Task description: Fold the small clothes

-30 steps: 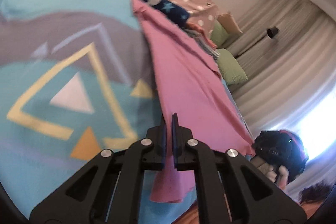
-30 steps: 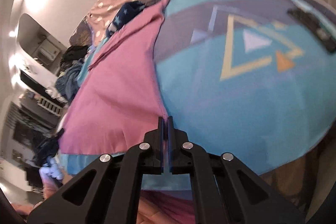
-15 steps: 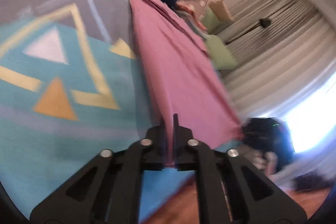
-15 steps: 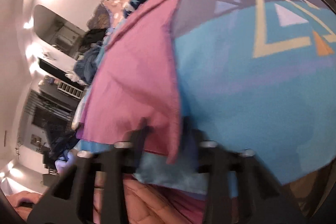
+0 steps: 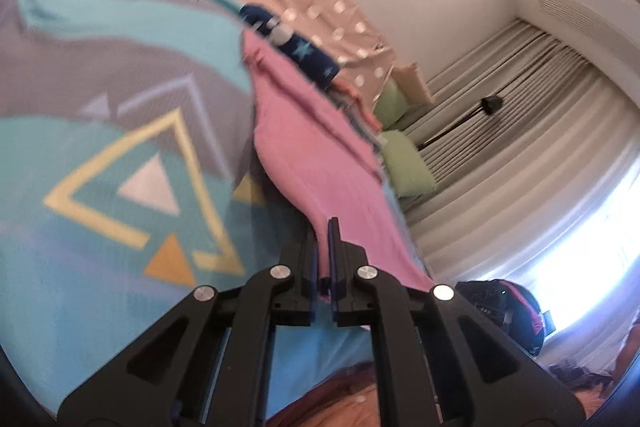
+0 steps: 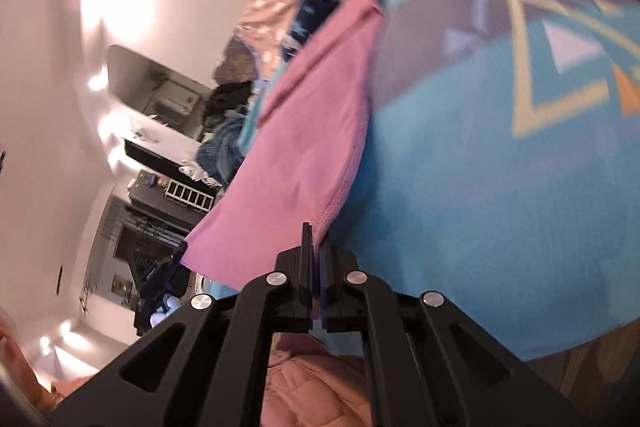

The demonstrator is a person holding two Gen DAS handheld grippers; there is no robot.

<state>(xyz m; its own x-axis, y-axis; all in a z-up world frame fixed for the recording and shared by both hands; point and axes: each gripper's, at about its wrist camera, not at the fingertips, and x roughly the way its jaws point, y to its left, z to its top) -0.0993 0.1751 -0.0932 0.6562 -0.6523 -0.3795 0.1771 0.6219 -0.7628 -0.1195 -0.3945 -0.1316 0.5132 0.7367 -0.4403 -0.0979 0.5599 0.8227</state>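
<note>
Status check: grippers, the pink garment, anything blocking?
Left gripper shut on pink garment. Right gripper shut on its other edge. Navy star cloth beyond; nothing blocking.

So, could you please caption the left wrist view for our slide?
Left claw shut on a pink garment over a patterned turquoise bedspread.

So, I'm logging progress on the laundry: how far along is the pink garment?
Done: both near corners pinched, left gripper and right gripper each shut on the pink garment. In hand: it stretches across the blue patterned bedspread. Left: no finished fold visible yet.
</note>
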